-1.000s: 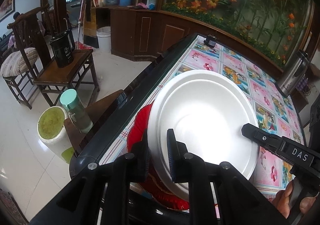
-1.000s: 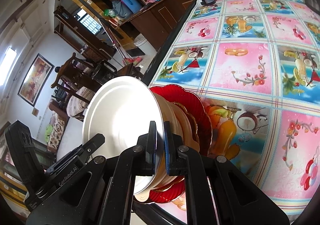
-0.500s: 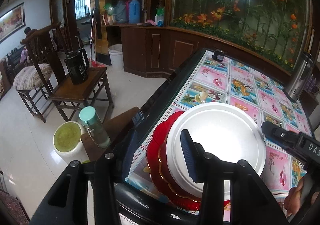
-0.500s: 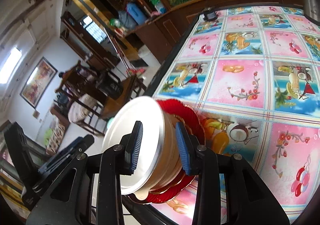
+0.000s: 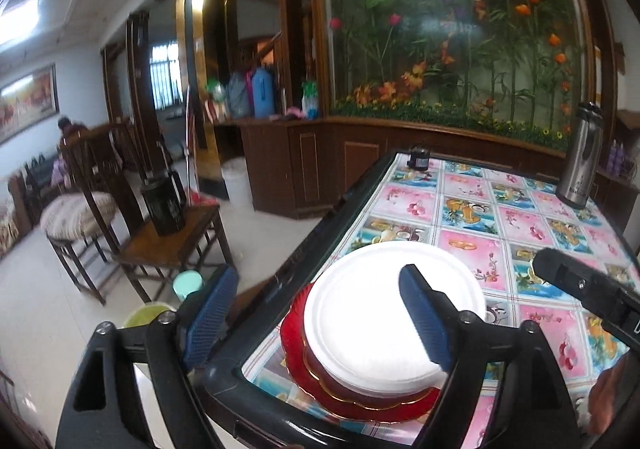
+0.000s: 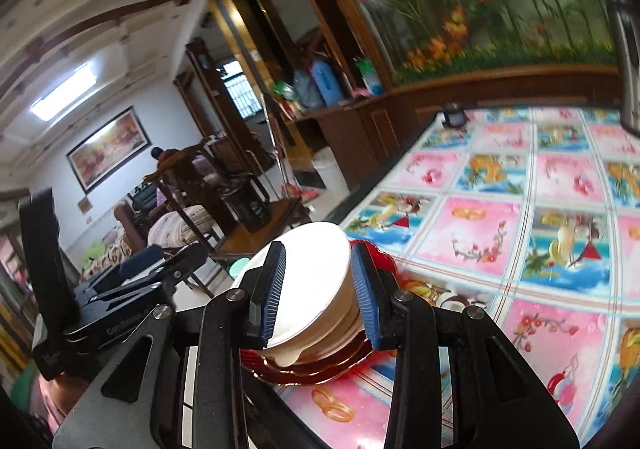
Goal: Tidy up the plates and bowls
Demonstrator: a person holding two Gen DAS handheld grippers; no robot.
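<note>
A stack stands at the near left corner of the table [image 5: 472, 245]: a white plate [image 5: 372, 313] on top, cream bowls [image 6: 344, 325] under it, red gold-rimmed plates [image 5: 360, 399] at the bottom. My left gripper [image 5: 316, 275] hangs above and in front of the stack. Its jaws are opening wide and touch nothing; one finger is off the table's edge, the other over the plate. My right gripper [image 6: 320, 281] is open, its blue pads [image 6: 366, 289] framing the stack from behind without pressing it. Each gripper shows in the other's view, the right gripper [image 5: 592, 293] and the left gripper [image 6: 132, 289].
A steel thermos [image 5: 578, 165] stands at the table's far right, a small dark object [image 5: 417, 159] at its far corner. Left of the table are a wooden chair with a black jug [image 5: 164, 205], a teal-capped bottle [image 5: 187, 283] and a pale bucket [image 5: 146, 315].
Both grippers were shut on the white plate's rim. They have let go, opened and drawn back and up; the stack now rests alone on the table.
</note>
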